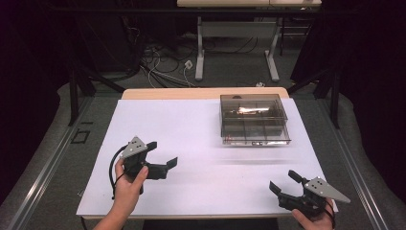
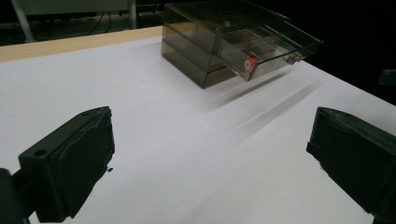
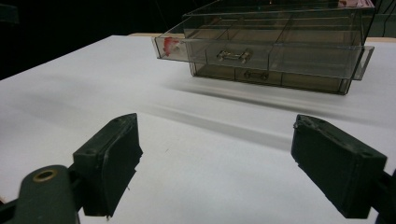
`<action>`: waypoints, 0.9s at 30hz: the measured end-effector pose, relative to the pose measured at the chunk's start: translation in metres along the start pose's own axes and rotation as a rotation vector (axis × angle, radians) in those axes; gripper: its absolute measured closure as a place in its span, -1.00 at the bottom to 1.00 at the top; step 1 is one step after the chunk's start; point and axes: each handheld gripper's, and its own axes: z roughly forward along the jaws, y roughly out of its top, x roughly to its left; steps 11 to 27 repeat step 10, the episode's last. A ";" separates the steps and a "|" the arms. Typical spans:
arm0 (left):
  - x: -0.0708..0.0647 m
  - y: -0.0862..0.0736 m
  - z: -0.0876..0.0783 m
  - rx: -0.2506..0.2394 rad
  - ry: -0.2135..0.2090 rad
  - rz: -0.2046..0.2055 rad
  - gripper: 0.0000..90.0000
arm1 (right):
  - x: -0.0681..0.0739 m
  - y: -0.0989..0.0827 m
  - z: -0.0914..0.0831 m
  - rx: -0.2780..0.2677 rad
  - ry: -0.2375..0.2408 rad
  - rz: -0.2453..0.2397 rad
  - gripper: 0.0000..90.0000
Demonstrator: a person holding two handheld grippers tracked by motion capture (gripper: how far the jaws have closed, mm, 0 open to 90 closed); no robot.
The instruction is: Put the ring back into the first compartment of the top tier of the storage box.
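From the high view I see a white sheet (image 1: 201, 143) covering the table, with a smoky clear drawer box (image 1: 253, 119) in the upper right of the sheet, its top drawer pulled partly out toward the near edge. My left gripper (image 1: 163, 155) sits at lower left, held in a hand (image 1: 128, 189), jaws spread wide and holding nothing. My right gripper (image 1: 282, 181) is at the lower right corner of the sheet, jaws also wide and empty.

In the left gripper view, the two black jaws stand far apart at the bottom corners over bare white sheet (image 2: 187, 154); the drawer box (image 2: 224, 42) is at upper centre, a small red thing (image 2: 250, 65) in the open drawer's front corner.

In the right gripper view, the jaws gape wide; the drawer box (image 3: 275, 42) fills the upper right, a metal handle (image 3: 232, 56) on the open drawer's front
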 end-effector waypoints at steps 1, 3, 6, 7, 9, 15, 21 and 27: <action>0.002 -0.003 -0.002 -0.003 0.007 -0.004 -0.98 | 0.000 0.000 0.000 0.005 0.000 -0.003 -0.67; 0.005 -0.009 -0.007 -0.008 0.016 -0.008 -0.98 | 0.000 0.000 0.000 0.004 -0.003 -0.002 -0.67; 0.009 -0.018 -0.013 -0.023 0.019 -0.030 -0.98 | 0.000 0.000 0.000 0.006 -0.006 -0.001 -0.67; 0.010 -0.021 -0.015 -0.026 0.018 -0.045 -0.98 | 0.000 -0.001 0.001 0.003 -0.003 -0.001 -0.67; 0.012 -0.028 -0.016 -0.027 0.024 -0.053 -0.98 | -0.001 -0.001 0.000 0.000 -0.002 -0.012 -0.67; 0.013 -0.032 -0.017 -0.025 0.029 -0.056 -0.98 | -0.001 -0.001 0.000 0.001 -0.003 -0.020 -0.67; 0.013 -0.032 -0.017 -0.025 0.029 -0.056 -0.98 | -0.001 -0.001 0.000 0.001 -0.003 -0.020 -0.67; 0.013 -0.032 -0.017 -0.025 0.029 -0.056 -0.98 | -0.001 -0.001 0.000 0.001 -0.003 -0.020 -0.67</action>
